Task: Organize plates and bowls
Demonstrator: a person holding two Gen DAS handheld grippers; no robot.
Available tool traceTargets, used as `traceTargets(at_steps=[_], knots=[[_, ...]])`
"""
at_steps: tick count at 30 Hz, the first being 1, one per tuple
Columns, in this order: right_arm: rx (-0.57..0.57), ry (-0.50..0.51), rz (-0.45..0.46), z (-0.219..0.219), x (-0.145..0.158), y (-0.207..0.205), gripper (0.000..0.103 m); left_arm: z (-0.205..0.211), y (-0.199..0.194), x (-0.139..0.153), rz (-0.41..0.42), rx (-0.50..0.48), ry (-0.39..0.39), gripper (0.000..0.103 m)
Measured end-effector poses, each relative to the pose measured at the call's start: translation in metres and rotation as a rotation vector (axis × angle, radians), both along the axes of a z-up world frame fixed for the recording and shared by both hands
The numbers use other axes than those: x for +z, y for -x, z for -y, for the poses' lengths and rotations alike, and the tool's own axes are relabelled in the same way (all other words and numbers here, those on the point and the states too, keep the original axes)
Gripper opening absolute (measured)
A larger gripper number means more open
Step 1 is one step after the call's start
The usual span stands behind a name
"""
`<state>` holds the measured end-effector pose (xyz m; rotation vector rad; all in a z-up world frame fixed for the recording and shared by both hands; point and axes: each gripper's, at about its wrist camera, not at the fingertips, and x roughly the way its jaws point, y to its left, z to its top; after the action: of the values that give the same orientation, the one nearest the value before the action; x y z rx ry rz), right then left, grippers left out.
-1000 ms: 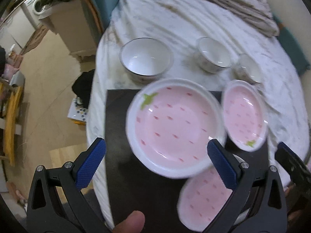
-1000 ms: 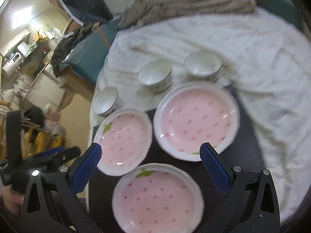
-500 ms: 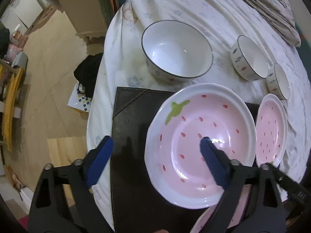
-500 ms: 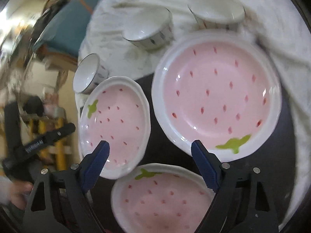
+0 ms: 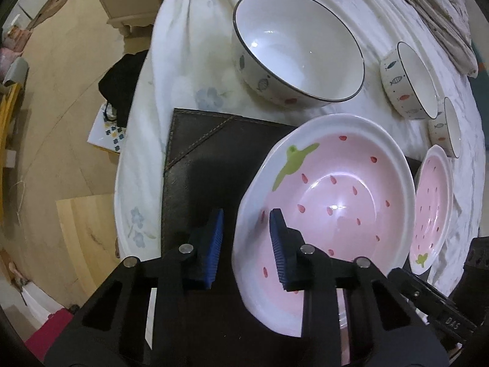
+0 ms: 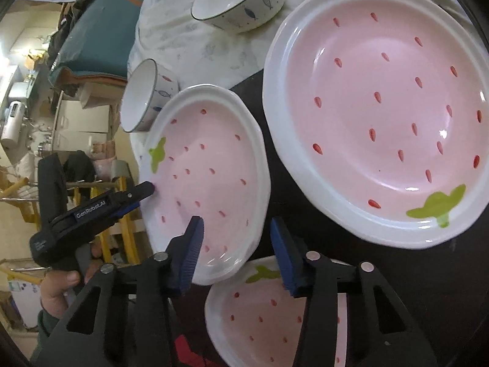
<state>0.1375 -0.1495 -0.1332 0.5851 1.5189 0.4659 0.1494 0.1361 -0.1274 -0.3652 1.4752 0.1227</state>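
Note:
A pink strawberry plate [image 5: 330, 214] lies on a dark mat [image 5: 198, 153], and both grippers straddle it. My left gripper [image 5: 247, 214] has one pad outside the rim near the green leaf and one pad inside. Its jaws are closing, with a little gap still showing. In the right wrist view the same plate [image 6: 207, 168] has its opposite rim between the closing jaws of my right gripper [image 6: 237, 220], pads not pressing. A larger strawberry plate [image 6: 376, 107] and a third one [image 6: 269, 315] lie beside it. Three white fish-pattern bowls, large [image 5: 299, 46], medium [image 5: 409, 82] and small [image 5: 446, 128], stand behind.
The round table [image 5: 183, 61] wears a white cloth, and its edge drops to a wooden floor on the left. Folded fabric [image 5: 443, 6] lies at the back right. A hand [image 6: 58, 287] holds the left gripper beyond the table edge.
Both grippers have come down close to the plate. Their jaws have narrowed from wide open to a small gap, each astride one side of the plate's rim.

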Motion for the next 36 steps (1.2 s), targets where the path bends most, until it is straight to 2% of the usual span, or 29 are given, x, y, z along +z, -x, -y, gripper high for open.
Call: traceTargets(at_steps=[2, 11, 14, 18, 20, 24, 26, 36], knots=[[0.012, 0.007, 0.0, -0.003, -0.002, -0.001, 0.039, 0.0, -0.002, -0.005, -0.007, -0.009, 0.019, 0.022], [0.021, 0.028, 0.016, -0.017, -0.017, -0.013, 0.033, -0.006, -0.015, -0.019, 0.007, -0.063, 0.085, 0.024], [0.037, 0.036, 0.01, -0.025, -0.026, -0.015, 0.029, -0.002, -0.015, -0.02, 0.024, -0.095, 0.07, 0.025], [0.027, 0.037, 0.027, -0.025, -0.025, -0.016, 0.03, 0.005, -0.01, -0.017, 0.049, -0.131, 0.04, 0.025], [0.042, 0.058, 0.05, -0.027, -0.023, -0.015, 0.027, 0.003, -0.008, -0.015, 0.047, -0.123, 0.037, 0.024], [0.071, 0.072, 0.097, -0.03, -0.012, -0.01, 0.02, -0.002, -0.003, -0.001, 0.068, -0.095, 0.051, 0.02], [0.1, 0.077, 0.149, -0.033, 0.002, -0.007, 0.02, -0.002, 0.001, 0.007, 0.088, -0.098, 0.073, 0.02], [0.073, 0.052, 0.242, -0.01, 0.038, 0.01, 0.019, 0.021, 0.028, 0.04, 0.14, -0.149, 0.101, 0.02]])
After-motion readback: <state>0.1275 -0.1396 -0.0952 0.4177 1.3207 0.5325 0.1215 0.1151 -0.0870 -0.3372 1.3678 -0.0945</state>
